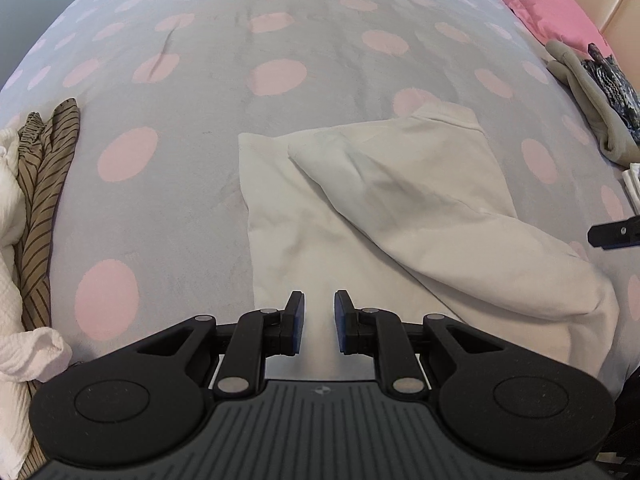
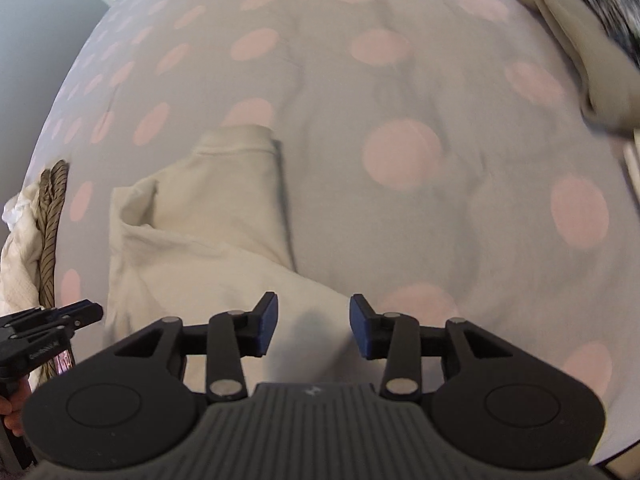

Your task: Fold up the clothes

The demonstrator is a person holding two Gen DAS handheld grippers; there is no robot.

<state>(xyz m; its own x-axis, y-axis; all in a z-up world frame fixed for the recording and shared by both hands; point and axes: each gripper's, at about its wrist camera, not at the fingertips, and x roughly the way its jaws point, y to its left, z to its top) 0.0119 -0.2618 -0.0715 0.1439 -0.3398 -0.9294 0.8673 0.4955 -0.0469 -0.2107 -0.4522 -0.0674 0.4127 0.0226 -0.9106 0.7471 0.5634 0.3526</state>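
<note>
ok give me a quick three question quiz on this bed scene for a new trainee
1. True or false: the cream garment lies partly folded on the polka-dot bedspread.
2. Multiple choice: what is between the pads of the right gripper? A) the garment's sleeve B) nothing C) a sock
3. Fill in: the brown cloth at the left edge of the bed has a ____ pattern.

Key
1. True; one flap is laid diagonally over the body.
2. B; the jaws stand apart above the garment.
3. Striped; it lies beside a white textured cloth.
</note>
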